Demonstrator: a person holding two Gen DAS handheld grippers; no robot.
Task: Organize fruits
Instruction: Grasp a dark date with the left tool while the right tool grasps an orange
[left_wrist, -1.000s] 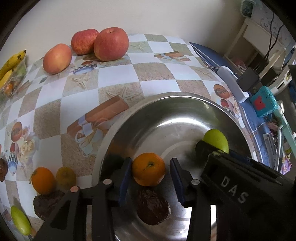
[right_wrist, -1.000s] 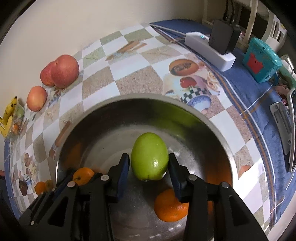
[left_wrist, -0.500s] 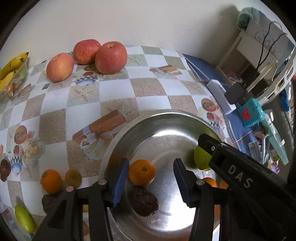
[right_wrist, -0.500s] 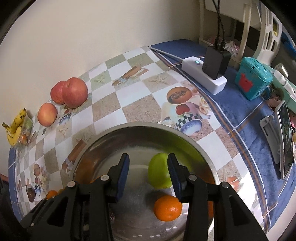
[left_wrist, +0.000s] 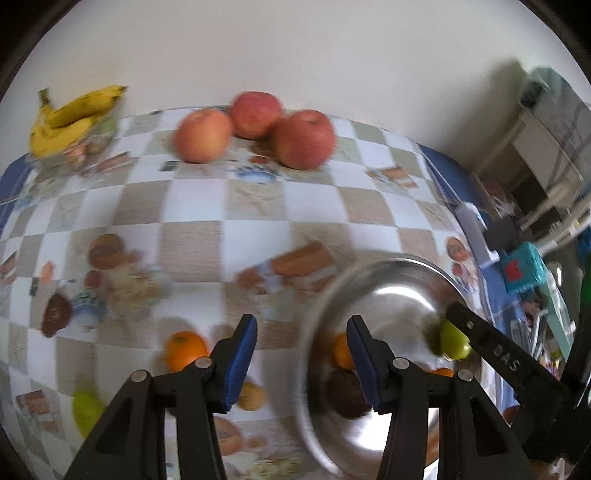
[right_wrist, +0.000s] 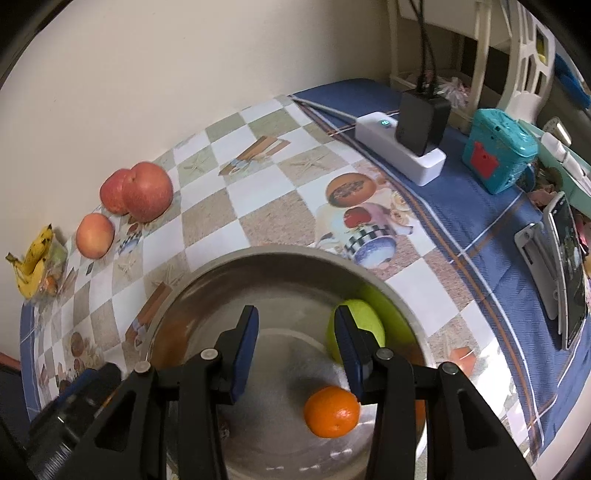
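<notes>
Nearest the right claw (right_wrist: 295, 350), whose blue pads stand wide apart around nothing, a small orange mandarin (right_wrist: 331, 411) and a green oval fruit (right_wrist: 364, 328) already lie loose in the round stainless-steel bowl (right_wrist: 258, 254); the right pad hangs just beside the green fruit, so a careless sideways move could, I judge, nudge it or tip the bowl. The left claw (left_wrist: 301, 347), equally spread and empty, hovers tilted down over the bowl's left rim, with an orange mandarin (left_wrist: 183, 349) on the checkered table (left_wrist: 192, 247) just beyond its left pad. Farther back sit three red apples (left_wrist: 255, 129) and yellow bananas (left_wrist: 66, 118).
</notes>
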